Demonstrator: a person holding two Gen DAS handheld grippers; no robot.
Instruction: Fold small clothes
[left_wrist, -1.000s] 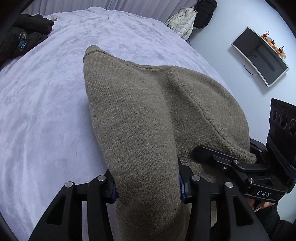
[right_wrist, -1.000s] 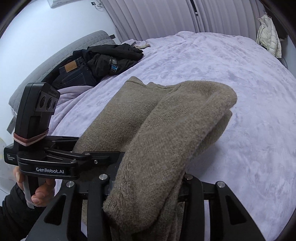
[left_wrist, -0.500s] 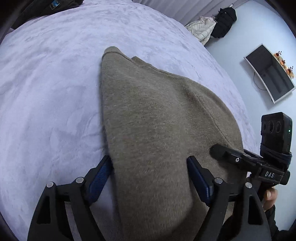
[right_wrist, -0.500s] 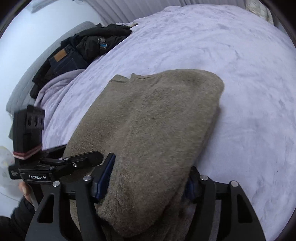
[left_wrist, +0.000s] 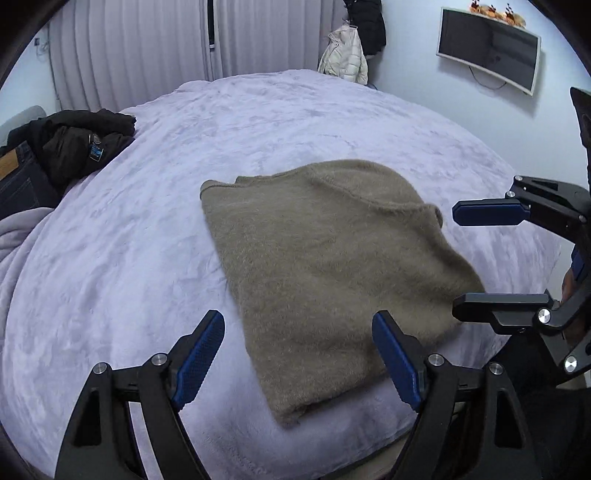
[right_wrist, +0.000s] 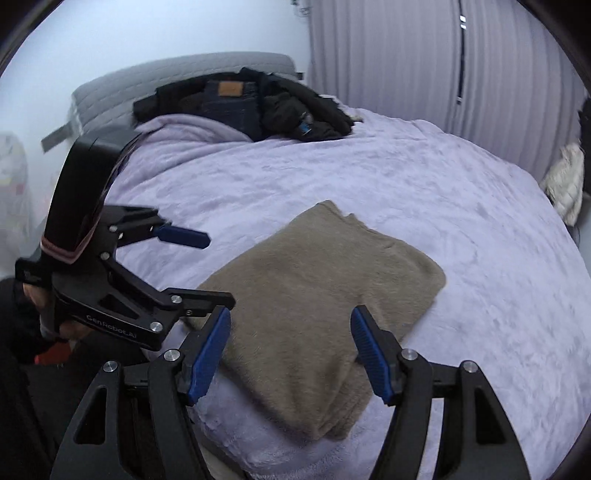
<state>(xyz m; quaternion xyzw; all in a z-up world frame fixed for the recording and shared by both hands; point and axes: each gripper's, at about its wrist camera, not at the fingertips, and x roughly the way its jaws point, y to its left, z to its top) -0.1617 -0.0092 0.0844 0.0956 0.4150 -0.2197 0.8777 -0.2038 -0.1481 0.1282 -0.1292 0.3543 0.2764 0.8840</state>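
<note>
While both pairs of jaws are spread with nothing pinched, the left gripper (left_wrist: 297, 354) and right gripper (right_wrist: 290, 349) are held just above the folded sweater (left_wrist: 332, 266), laid near the edge of the bed (left_wrist: 147, 240); its underlayers are hidden, and the dark clothes (left_wrist: 74, 144) beyond are cut off.

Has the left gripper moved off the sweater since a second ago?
Yes. The left gripper, jaws just opened, has backed away from the sweater, which lies released on the bed.

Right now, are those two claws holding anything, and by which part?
Nothing. The left gripper and right gripper are open, clear of the folded sweater on the bed.
</note>
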